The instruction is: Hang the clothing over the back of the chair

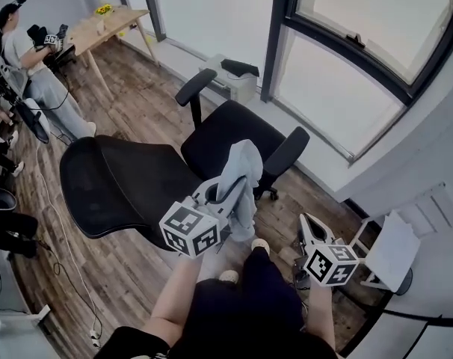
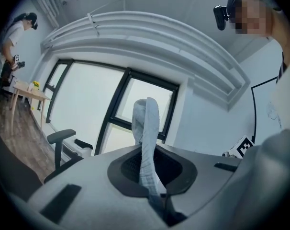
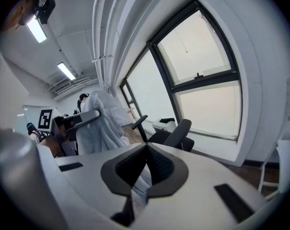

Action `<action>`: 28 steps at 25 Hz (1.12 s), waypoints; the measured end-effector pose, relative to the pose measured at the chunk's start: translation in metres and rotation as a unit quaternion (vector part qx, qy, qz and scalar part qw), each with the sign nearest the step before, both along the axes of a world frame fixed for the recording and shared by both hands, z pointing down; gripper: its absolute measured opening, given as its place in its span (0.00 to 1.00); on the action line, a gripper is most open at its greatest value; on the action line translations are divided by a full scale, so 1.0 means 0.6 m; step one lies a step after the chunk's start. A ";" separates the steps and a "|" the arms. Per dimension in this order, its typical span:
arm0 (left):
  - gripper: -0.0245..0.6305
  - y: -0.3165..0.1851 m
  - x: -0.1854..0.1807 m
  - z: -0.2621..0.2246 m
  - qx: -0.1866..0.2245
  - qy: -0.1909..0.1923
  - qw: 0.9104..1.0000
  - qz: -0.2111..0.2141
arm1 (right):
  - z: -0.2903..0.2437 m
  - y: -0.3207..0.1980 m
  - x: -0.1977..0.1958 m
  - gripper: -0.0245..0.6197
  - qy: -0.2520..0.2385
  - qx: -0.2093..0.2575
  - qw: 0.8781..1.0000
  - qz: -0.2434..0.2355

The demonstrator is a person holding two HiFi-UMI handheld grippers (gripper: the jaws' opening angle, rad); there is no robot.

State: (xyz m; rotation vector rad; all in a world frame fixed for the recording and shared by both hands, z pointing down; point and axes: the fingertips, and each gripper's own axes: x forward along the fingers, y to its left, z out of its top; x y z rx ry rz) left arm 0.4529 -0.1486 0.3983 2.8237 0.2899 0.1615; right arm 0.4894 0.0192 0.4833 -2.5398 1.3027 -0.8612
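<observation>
Pale blue clothing (image 1: pixel 245 167), judged soft and limp, hangs at frame centre from the left gripper (image 1: pixel 220 191), fingers clamped on it, beside the chair back (image 1: pixel 114 185). At lower right the right gripper (image 1: pixel 310 226) shows fingers closed and empty; a free edge likely suits it.

Left tongs (image 2: pixel 152 172) pinch pale clothing (image 2: pixel 146 123)

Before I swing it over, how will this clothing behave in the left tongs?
Likely floppy: the clothing droops in folds from the left tongs. Probably light: one pinch carries it. It might slide off the chair's backrest unless draped evenly.
</observation>
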 end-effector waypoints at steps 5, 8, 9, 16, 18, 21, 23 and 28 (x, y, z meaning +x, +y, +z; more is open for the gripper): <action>0.06 -0.033 0.035 -0.005 0.005 -0.002 0.999 -0.039 | -0.007 -0.036 0.056 0.04 0.004 0.005 0.999 -0.039; 0.06 -0.050 0.056 -0.009 0.011 -0.002 0.998 -0.059 | -0.009 -0.054 0.088 0.04 0.003 0.010 0.998 -0.057; 0.06 -0.055 0.063 -0.010 0.012 -0.001 0.998 -0.065 | -0.010 -0.060 0.096 0.04 0.003 0.012 0.998 -0.064; 0.06 -0.089 0.106 -0.031 0.029 0.001 0.995 -0.100 | -0.019 -0.093 0.144 0.04 -0.002 0.030 0.995 -0.099; 0.06 -0.096 0.116 -0.040 0.034 0.003 0.993 -0.110 | -0.022 -0.099 0.152 0.04 -0.003 0.034 0.993 -0.110; 0.06 -0.108 0.129 -0.052 0.042 0.007 0.991 -0.125 | -0.026 -0.110 0.166 0.04 0.003 0.035 0.991 -0.129; 0.06 -0.119 0.138 -0.067 0.051 0.010 0.990 -0.131 | -0.035 -0.122 0.178 0.04 0.009 0.038 0.989 -0.140; 0.06 -0.144 0.164 -0.133 0.083 0.038 0.985 -0.145 | -0.059 -0.158 0.207 0.04 0.026 0.048 0.985 -0.166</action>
